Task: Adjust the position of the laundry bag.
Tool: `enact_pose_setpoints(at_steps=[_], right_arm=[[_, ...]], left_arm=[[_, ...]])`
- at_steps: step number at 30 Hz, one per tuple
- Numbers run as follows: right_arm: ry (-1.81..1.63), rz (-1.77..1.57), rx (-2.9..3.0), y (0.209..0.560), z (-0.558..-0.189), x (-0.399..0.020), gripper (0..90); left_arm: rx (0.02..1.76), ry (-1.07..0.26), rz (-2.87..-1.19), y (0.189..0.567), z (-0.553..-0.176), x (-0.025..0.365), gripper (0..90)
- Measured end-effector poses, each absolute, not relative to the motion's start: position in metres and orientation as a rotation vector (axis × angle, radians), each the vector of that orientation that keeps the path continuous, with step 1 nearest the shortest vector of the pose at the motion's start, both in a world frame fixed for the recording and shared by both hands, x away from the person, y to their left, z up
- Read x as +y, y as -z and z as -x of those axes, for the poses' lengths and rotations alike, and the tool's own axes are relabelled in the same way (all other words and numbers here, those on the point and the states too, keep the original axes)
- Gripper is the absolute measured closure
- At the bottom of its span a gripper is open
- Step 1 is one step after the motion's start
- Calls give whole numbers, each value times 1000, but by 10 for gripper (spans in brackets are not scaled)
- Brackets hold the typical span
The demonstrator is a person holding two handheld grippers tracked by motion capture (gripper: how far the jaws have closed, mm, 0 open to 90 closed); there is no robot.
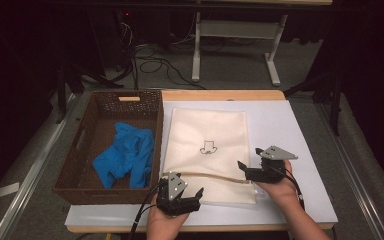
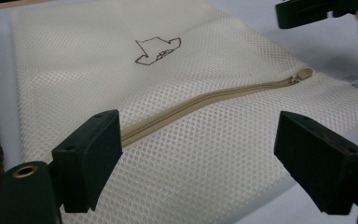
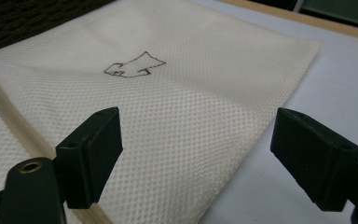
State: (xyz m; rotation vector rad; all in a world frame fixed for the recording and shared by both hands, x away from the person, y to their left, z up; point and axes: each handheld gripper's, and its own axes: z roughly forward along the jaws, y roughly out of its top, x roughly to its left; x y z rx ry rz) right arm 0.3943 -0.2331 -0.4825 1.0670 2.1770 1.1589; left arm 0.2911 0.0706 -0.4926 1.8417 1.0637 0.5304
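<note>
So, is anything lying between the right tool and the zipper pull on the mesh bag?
Nothing visible does. The right tool hovers open near the zipper pull at the mesh bag's near right corner, with bare mesh and table around it.

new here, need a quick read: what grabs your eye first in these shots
A cream mesh laundry bag lies flat on the white board, its zipper shut and a small dark emblem at its middle. Left of it, a blue garment sits crumpled in a brown wicker basket. Both grippers hover open at the bag's near edge.
</note>
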Motion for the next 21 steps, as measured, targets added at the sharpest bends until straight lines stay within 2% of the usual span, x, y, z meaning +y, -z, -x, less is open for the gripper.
enact_pose_setpoints(at_steps=[4,16,19,20,21], right_arm=[[-1083,-1136,2218,495,-413,-233,175],[-1015,-1212,2284,507,-425,-236,212],[-1000,-1232,2284,509,-429,-236,242],[-989,-1243,2297,512,-432,-236,308],[-989,-1243,2297,512,-432,-236,308]], left_arm=[[1056,-530,-1839,492,-290,71,157],[1055,-527,-1834,492,-290,72,156],[1061,-525,-1836,493,-291,72,156],[1061,-526,-1836,493,-291,72,156],[1061,-526,-1836,493,-291,72,156]])
